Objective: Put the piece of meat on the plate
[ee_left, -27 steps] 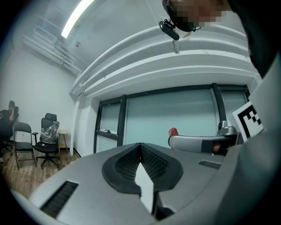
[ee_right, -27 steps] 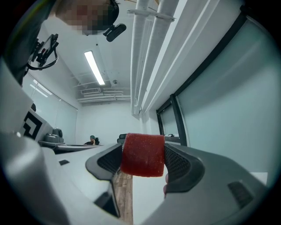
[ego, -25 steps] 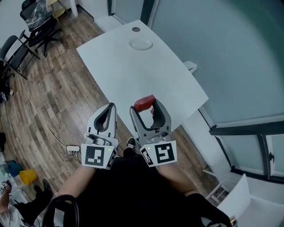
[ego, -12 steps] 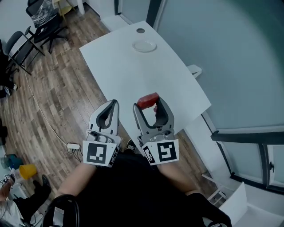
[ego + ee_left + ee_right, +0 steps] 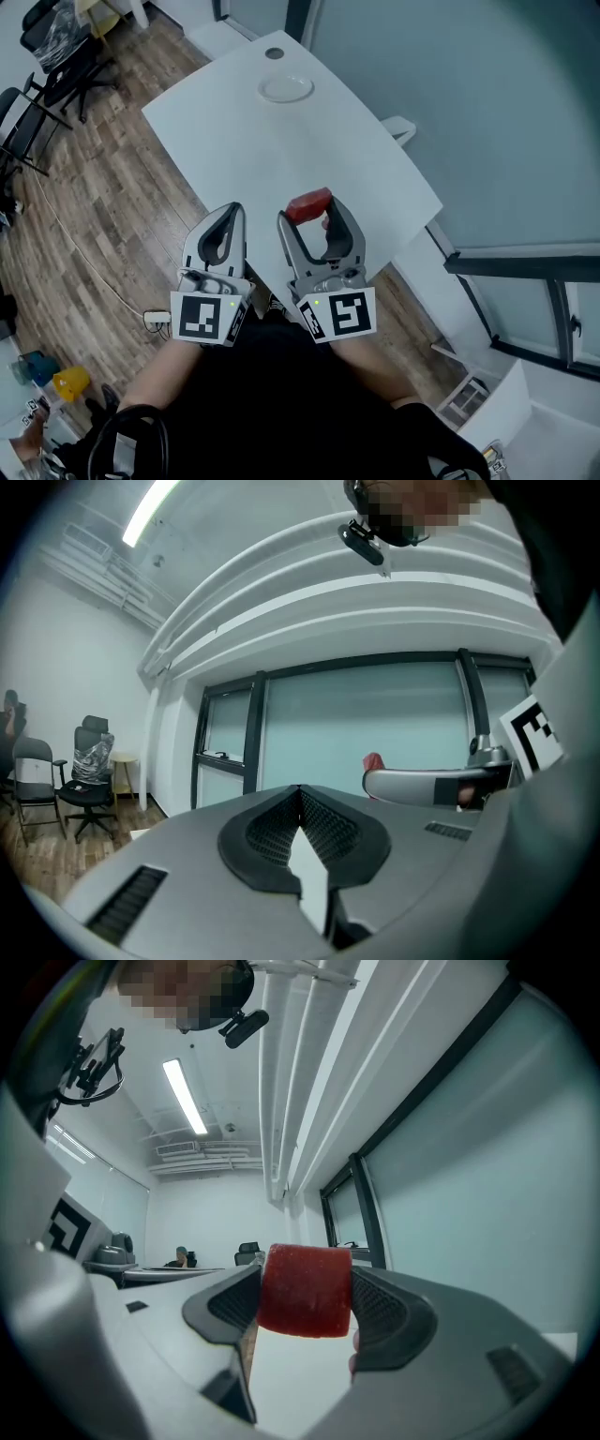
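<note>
Here, at a white table (image 5: 281, 159) on wood-plank flooring (image 5: 94, 216), the right gripper (image 5: 312, 212) clamps a red meat block (image 5: 307, 203) while the left gripper's (image 5: 231, 210) jaws meet.

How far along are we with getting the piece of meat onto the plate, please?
Done: the piece of meat is picked up, clamped in the right gripper. In hand: it is held by the near end of the table. Left: carry it to the empty plate at the far end and release. The left gripper is shut, holding nothing.
</note>
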